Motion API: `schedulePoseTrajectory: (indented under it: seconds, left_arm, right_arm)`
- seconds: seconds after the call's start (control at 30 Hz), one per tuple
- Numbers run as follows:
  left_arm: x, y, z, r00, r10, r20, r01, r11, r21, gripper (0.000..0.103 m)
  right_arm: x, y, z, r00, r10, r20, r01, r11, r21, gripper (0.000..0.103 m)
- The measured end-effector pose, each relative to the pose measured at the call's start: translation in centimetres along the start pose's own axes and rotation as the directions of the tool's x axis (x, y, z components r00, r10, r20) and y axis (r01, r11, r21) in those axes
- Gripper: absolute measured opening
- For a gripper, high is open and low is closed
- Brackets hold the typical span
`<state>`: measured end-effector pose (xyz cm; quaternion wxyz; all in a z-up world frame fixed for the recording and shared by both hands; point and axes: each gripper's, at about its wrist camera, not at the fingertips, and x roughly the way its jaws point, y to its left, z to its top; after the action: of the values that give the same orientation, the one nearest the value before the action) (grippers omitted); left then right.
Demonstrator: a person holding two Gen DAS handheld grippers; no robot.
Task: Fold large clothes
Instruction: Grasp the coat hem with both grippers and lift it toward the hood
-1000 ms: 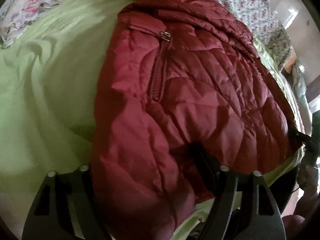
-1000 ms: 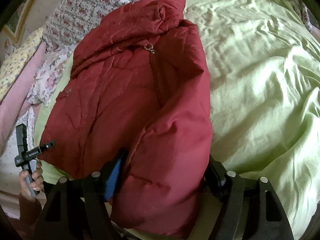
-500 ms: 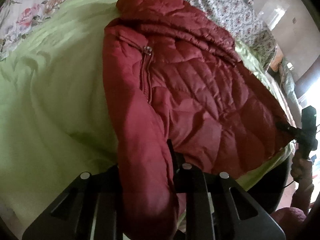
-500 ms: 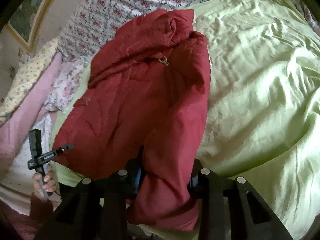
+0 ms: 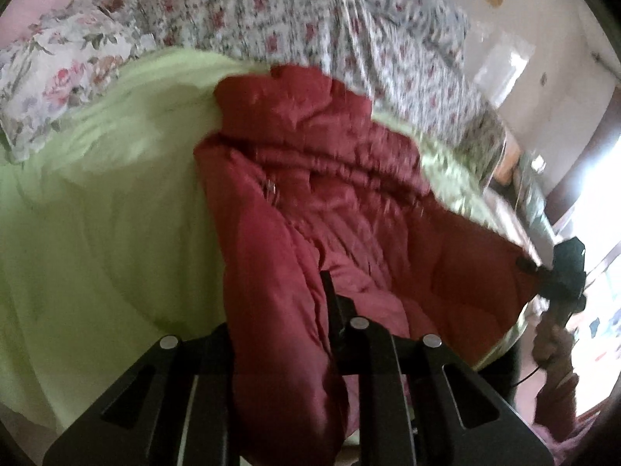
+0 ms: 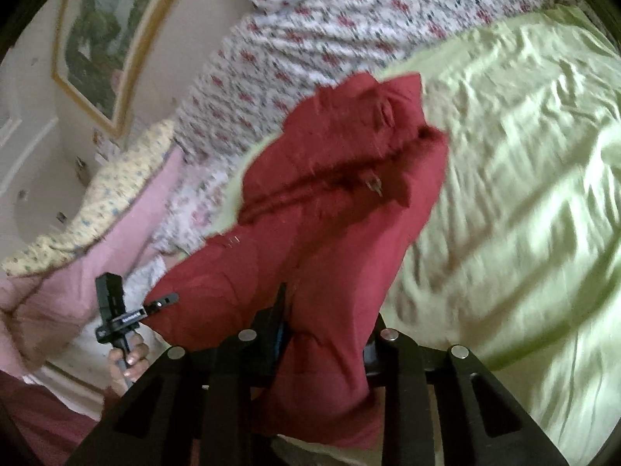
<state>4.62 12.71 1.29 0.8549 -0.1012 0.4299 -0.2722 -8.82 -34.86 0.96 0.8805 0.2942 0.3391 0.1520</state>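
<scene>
A dark red quilted puffer jacket (image 5: 349, 202) lies on a light green bedcover (image 5: 97, 213), collar end far from me. My left gripper (image 5: 279, 326) is shut on the jacket's near hem corner, which bulges between the fingers. My right gripper (image 6: 326, 330) is shut on the other near corner of the jacket (image 6: 330, 213). Both corners are lifted off the bed. Each gripper also shows in the other's view, the right one (image 5: 539, 268) and the left one (image 6: 155, 305), clamped on the hem. A zipper pull (image 6: 374, 184) shows near the middle of the jacket.
The green bedcover (image 6: 504, 194) spreads wide beside the jacket. A floral sheet (image 5: 310, 19) and floral pillow (image 5: 58, 73) lie at the bed's head. A pink and yellow quilt (image 6: 97, 213) lies at one side. A framed picture (image 6: 101, 31) hangs on the wall.
Both grippers closed on the jacket's hem corners, then pulled up and back. The jacket's near end has risen and the views tilted towards the headboard.
</scene>
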Motion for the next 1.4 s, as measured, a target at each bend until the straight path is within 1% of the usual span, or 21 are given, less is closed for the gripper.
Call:
schedulePoseTrajectory:
  seconds: [0.1,0.2,0.37,0.43,0.6,0.8,1.03,1.17,1.27,1.4]
  left_arm:
    - [-0.4,0.1,1.7,0.999,-0.008,0.041,0.009,1.000,-0.014,0.014]
    - [-0.6,0.4,3.7,0.996,-0.035,0.081,0.038,0.999,-0.038,0.014]
    - [0.2,-0.2,6.7,0.993,-0.006,0.121,0.011,0.999,-0.039,0.015]
    - [0.9,-0.5,8.1,0.991,0.004,0.134,0.002,0.999,-0.044,0.015]
    - [2.4,-0.7,11.4,0.986,0.033,0.161,-0.022,0.998,-0.067,0.015]
    - [5.2,-0.1,15.4,0.985,0.056,0.165,-0.039,0.993,-0.108,0.016]
    - [10.2,0.7,19.9,0.982,0.129,0.135,-0.111,0.985,-0.131,0.016]
    - [12.8,1.8,21.7,0.982,0.153,0.114,-0.134,0.978,-0.158,0.016]
    - [15.1,2.6,22.8,0.982,0.167,0.090,-0.149,0.973,-0.177,0.016]
    - [18.4,3.5,24.3,0.979,0.196,0.051,-0.184,0.967,-0.176,0.017]
  right_arm:
    - [-0.2,0.2,1.6,0.997,0.031,0.064,-0.031,1.000,-0.001,0.025]
    - [-0.3,0.4,3.4,0.991,0.039,0.125,-0.039,0.999,-0.008,0.025]
    - [0.6,1.0,6.4,0.980,-0.014,0.196,0.023,0.999,-0.042,0.025]
    - [1.0,1.1,7.6,0.976,-0.022,0.218,0.033,0.998,-0.048,0.025]
    - [2.6,0.7,11.1,0.964,-0.057,0.261,0.067,0.997,-0.031,0.025]
    - [5.3,-0.2,15.0,0.955,-0.106,0.277,0.110,0.994,0.001,0.025]
    - [9.3,-2.2,19.3,0.946,-0.174,0.274,0.164,0.985,0.060,0.026]
    - [11.8,-4.1,21.5,0.939,-0.224,0.261,0.203,0.974,0.103,0.026]
    - [13.7,-5.6,22.8,0.940,-0.245,0.239,0.219,0.967,0.130,0.026]
    - [16.2,-7.1,24.3,0.937,-0.279,0.210,0.252,0.957,0.147,0.026]
